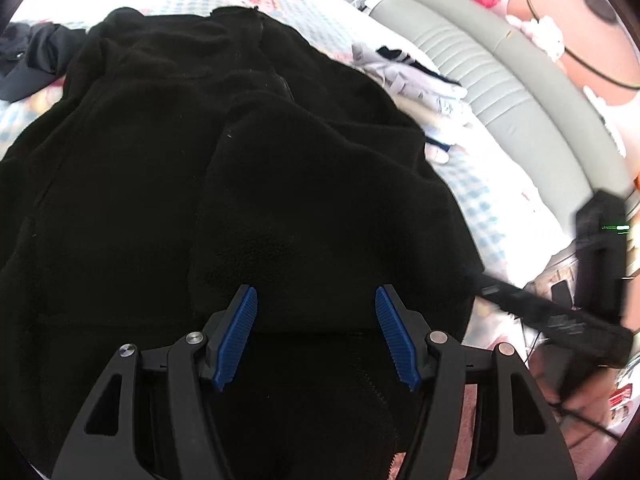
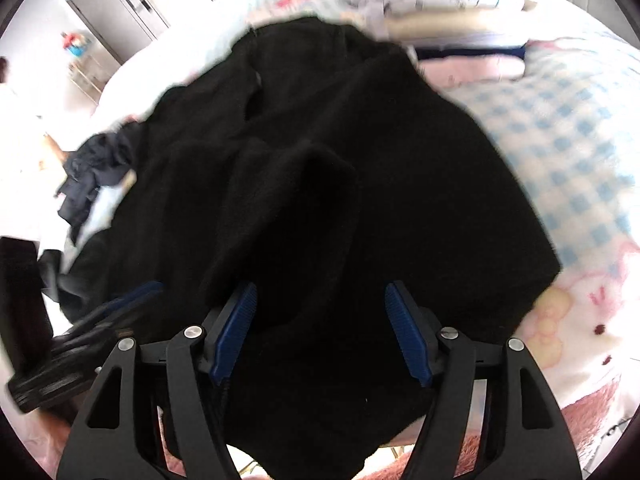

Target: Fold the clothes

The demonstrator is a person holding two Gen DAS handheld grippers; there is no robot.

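Apparently mid-fold, the black fleece jacket (image 1: 168, 152) lies spread across the bed (image 2: 568, 136), one flap already laid over its middle. Both the left gripper (image 1: 316, 320) and right gripper (image 2: 320, 320) hover over its near hem, fingers spread wide, holding nothing. Next, I judge, each must close on the hem. Around it: checked blanket, a folded pale stack (image 2: 448, 4), a grey padded headboard (image 1: 520, 92).
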